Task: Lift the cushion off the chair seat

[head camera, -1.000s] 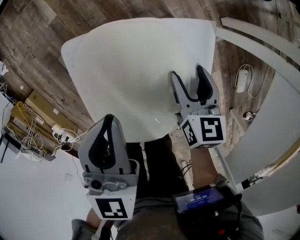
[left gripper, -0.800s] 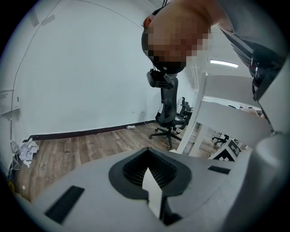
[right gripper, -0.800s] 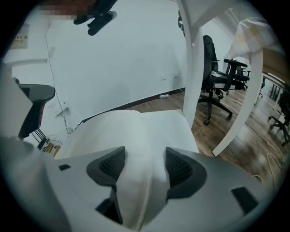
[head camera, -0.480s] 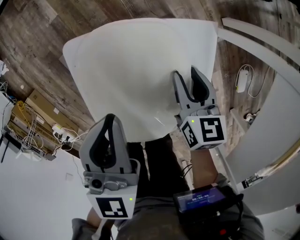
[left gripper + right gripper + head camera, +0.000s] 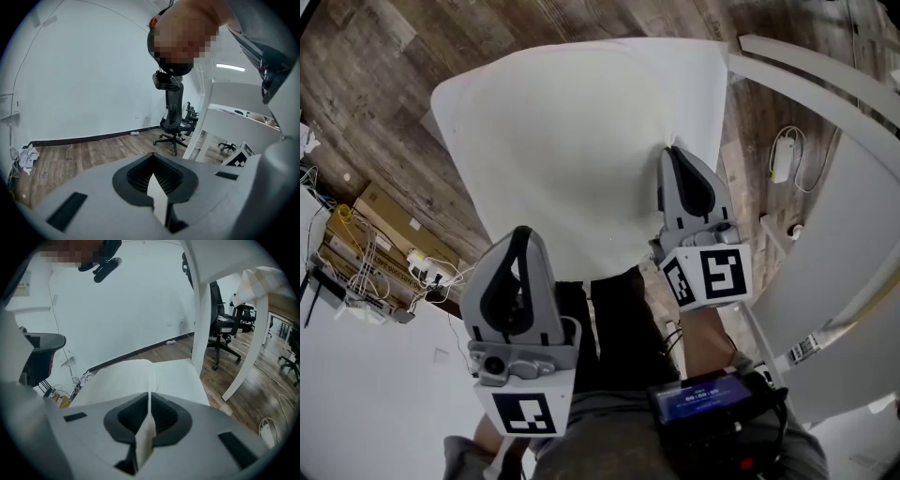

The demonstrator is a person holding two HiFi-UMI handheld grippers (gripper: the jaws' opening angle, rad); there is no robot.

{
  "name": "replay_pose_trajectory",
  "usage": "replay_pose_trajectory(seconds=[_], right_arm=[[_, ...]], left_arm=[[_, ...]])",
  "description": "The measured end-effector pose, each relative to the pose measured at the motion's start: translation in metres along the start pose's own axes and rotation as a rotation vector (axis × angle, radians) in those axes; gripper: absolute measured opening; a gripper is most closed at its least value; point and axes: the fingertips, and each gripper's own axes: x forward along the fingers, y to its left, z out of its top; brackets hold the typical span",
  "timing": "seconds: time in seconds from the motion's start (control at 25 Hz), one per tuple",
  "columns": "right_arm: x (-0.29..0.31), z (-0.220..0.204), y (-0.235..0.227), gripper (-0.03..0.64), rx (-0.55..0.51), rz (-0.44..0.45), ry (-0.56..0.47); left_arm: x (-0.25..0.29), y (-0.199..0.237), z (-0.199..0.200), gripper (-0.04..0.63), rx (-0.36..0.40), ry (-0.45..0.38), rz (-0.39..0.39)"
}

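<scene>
- Right tongs (image 5: 676, 159): the jaws are closing, with a fold of the white cushion (image 5: 572, 131) pinched between the pads. In the right gripper view the fold runs straight on from the jaws into the cushion's broad surface.
- Left tongs (image 5: 520, 236): clenched, with a thin white strip pinched between the jaws. In the head view the tips lie at the cushion's near left edge.
- Cushion: spread wide and pale above the wooden floor (image 5: 375, 66), ahead of the person's dark trouser legs (image 5: 619, 319). Whatever lies beneath it is hidden.
- Surroundings: a white counter (image 5: 844, 206) curves along the right. A cardboard box (image 5: 380, 214) with cables beside it lies at the left. A black office chair (image 5: 172, 123) stands well apart, near the wall.
</scene>
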Motion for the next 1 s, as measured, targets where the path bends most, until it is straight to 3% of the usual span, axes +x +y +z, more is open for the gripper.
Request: replay_pose_trajectory(seconds=[0.4,0.68,0.88,1.0], right_arm=[[-0.031,-0.01,0.008,0.023,0.031,-0.007,0.007],[-0.033,-0.04,0.0,0.026,0.096,-0.013,0.025],[-0.027,-0.054,-0.012,0.12,0.13,-0.044,0.04],[-0.021,-0.058,-0.014,0.212,0.152,-0.05,0.054]], left_arm=[[-0.009,-0.011,0.013,0.006,0.004,-0.02,-0.023],[-0.012,-0.022,-0.005,0.006,0.003,-0.003,-0.042],[-0.013,-0.024,-0.012,0.006,0.008,0.009,-0.049],[-0.012,-0.022,-0.012,0.006,0.008,0.007,-0.044]])
